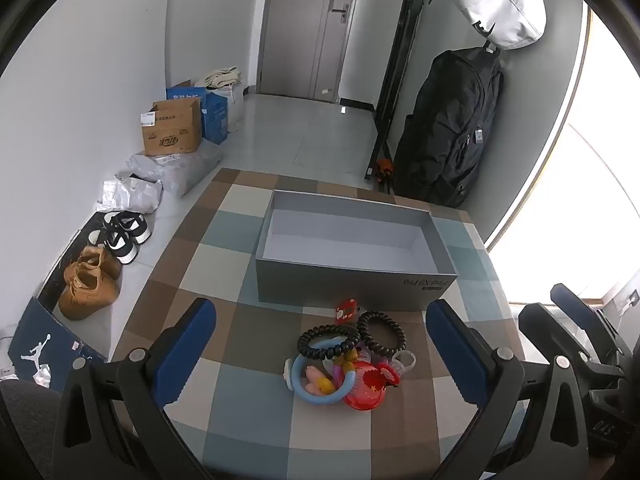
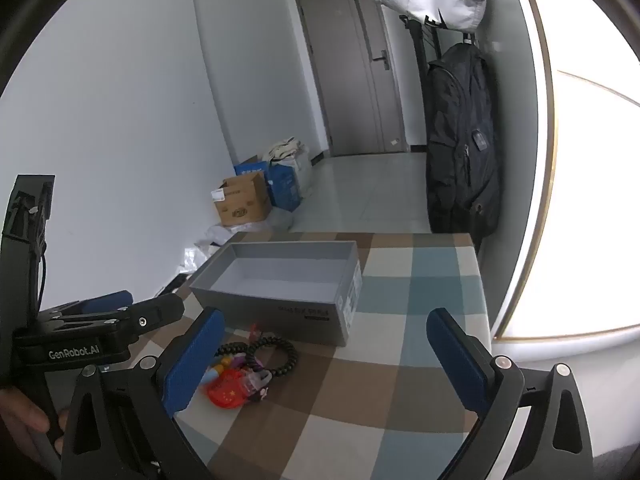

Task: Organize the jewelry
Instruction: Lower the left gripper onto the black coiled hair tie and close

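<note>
Hovering wide apart, empty: left claw (image 1: 320,344), right claw (image 2: 324,356), above trinket pile (image 1: 348,364).

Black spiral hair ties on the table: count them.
2. One black spiral hair tie lies on the blue ring at the pile's left; the other lies right of it, nearer the gray box. More could hide under the pile.

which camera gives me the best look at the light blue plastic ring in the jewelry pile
The left wrist view. There the light blue plastic ring lies almost whole, with small pink and yellow pieces inside it and a black coiled hair tie across its far edge. In the right wrist view the right gripper's left finger hides nearly all of it.
</note>
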`<control>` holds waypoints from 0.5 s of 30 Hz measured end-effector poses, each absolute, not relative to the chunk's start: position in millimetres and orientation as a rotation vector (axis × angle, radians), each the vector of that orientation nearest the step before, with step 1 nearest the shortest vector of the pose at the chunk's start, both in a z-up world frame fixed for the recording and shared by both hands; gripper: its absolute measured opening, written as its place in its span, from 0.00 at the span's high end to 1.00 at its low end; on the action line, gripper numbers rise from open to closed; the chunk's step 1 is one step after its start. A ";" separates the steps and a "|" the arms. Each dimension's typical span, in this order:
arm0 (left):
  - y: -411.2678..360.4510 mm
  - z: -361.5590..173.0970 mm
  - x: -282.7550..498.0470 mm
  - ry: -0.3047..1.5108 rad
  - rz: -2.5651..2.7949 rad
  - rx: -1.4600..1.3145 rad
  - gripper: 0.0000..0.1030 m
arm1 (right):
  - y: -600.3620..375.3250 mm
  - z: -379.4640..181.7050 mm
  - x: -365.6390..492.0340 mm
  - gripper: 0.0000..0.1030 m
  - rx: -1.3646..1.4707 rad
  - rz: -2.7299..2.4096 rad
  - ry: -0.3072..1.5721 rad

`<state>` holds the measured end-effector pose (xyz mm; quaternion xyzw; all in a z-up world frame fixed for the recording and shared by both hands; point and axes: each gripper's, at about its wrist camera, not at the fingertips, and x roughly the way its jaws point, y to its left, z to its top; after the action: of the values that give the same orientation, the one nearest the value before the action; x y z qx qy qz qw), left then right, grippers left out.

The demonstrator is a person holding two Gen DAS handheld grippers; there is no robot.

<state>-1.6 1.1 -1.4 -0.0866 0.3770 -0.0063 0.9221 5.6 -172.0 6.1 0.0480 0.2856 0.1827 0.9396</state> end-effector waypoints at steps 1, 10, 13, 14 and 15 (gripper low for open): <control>1.1 -1.4 -1.8 0.774 -0.013 -0.178 0.01 | -171.7 6.0 5.7 0.01 0.091 0.369 0.583; 3.0 -3.3 -2.0 0.779 -0.005 -0.195 0.01 | -171.8 6.3 5.8 0.01 0.094 0.366 0.582; 3.8 -3.5 -1.9 0.782 -0.011 -0.197 0.01 | -169.3 6.2 7.0 0.01 0.095 0.367 0.581; 3.8 -3.7 -2.1 0.782 -0.012 -0.196 0.01 | -169.0 6.3 7.2 0.01 0.096 0.369 0.581; 3.8 -4.0 -2.3 0.782 -0.013 -0.195 0.01 | -169.2 6.2 7.5 0.01 0.096 0.369 0.581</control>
<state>-2.3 3.8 -4.0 -0.0950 0.3807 -0.0064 0.9198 7.5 -169.2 6.2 0.0471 0.2848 0.1808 0.9402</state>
